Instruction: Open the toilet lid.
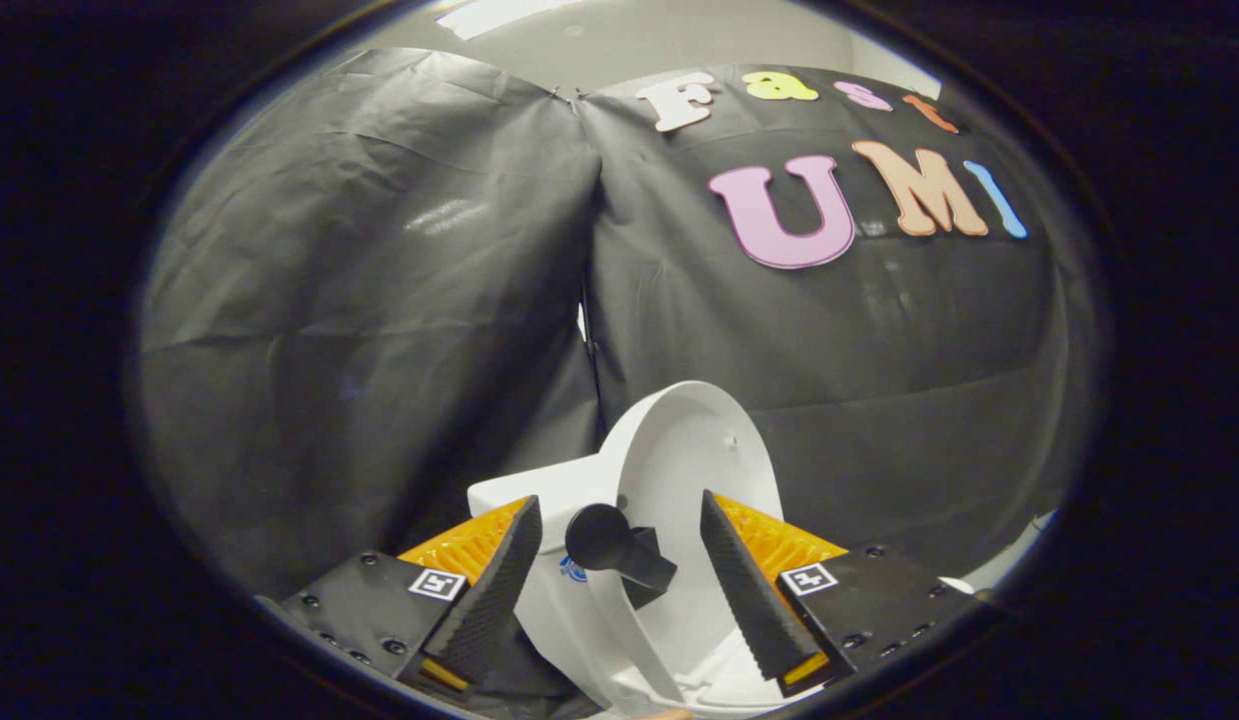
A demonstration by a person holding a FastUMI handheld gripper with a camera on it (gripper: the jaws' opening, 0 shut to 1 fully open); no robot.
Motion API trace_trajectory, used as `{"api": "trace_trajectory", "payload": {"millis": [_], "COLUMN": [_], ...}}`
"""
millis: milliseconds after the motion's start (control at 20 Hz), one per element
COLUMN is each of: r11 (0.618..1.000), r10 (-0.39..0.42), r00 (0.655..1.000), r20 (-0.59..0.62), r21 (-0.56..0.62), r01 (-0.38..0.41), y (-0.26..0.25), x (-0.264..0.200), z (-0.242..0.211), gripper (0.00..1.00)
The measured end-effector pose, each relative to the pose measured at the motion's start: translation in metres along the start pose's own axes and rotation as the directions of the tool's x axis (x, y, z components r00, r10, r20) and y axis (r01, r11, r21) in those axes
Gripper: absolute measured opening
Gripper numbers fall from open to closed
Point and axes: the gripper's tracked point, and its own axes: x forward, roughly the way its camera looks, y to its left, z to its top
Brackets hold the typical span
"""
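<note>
Toilet lid (679, 450) already stands upright w/ black knob (601, 535) between the tongs (619, 560), which are spread apart, gripping nothing. Judged last step; next: back off w/o bumping lid.

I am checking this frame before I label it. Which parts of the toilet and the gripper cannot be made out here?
- Toilet bowl: hidden in the gripper view behind the raised lid and the fingers.
- Lid hinge: covered by the black knob fixed to the lid.
- Tank: only its top corner clears the left finger.
- Gripper: its fingers stand apart on either side of the knob; contact cannot be told.
</note>
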Motion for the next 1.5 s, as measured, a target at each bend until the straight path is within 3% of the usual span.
{"api": "trace_trajectory", "payload": {"millis": [400, 550, 800, 1100, 1250, 1500], "r11": [0.986, 0.957, 0.904, 0.845, 0.838, 0.778], "r10": [-0.161, -0.275, -0.405, -0.498, -0.494, -0.565], "r00": [0.979, 0.953, 0.906, 0.851, 0.850, 0.801], "r20": [0.123, 0.129, 0.122, 0.164, 0.182, 0.199], "r21": [-0.032, -0.057, -0.095, -0.130, -0.160, -0.197], "r01": [0.166, 0.284, 0.417, 0.519, 0.522, 0.597], "y": [-0.051, -0.096, -0.162, -0.222, -0.233, -0.267], "x": [-0.039, -0.060, -0.103, -0.141, -0.155, -0.190], "z": [0.057, 0.066, 0.073, 0.095, 0.102, 0.110], "gripper": [0.98, 0.98, 0.98, 0.97, 0.97, 0.90]}}
